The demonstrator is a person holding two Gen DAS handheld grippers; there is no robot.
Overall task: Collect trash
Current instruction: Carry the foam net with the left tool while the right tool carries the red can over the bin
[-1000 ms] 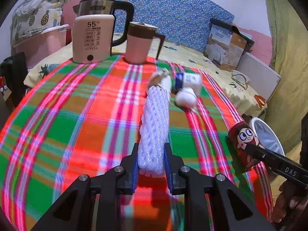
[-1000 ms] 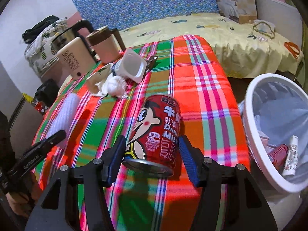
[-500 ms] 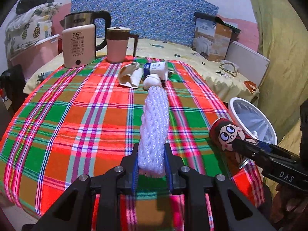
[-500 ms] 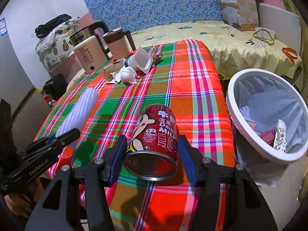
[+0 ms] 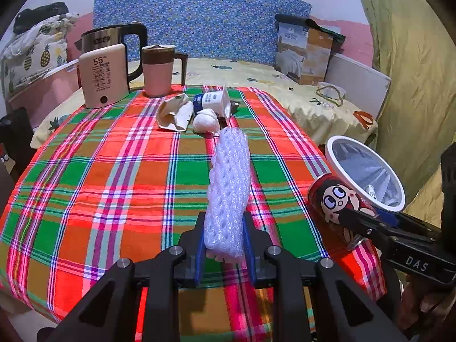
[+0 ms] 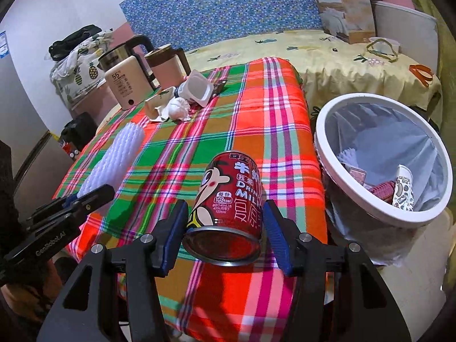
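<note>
Table under a red, green and orange plaid cloth; beyond its far edge a bed with a yellow printed sheet and a blue floral headboard. At the table's far-left corner: electric kettle marked 55°C, pink lidded mug just beside it. Mid-far table, a loose cluster: crushed paper cup, crumpled tissue, tipped yogurt cup, close together. Left gripper, fingers closed narrow on the near end of a white foam fruit net, which points toward the cluster, held above the cloth. Right gripper, fingers clamped on a red milk-drink can, tilted, open end toward the camera, over the table's right edge zone. White-rimmed trash bin with a bag liner stands just beside the table's right edge, below tabletop level, mouth unobstructed; a paper cup and wrappers lie inside. Can near the bin rim, not above it. Olive curtain hangs behind the bin. Middle of the cloth bare between the grippers and the cluster.
</note>
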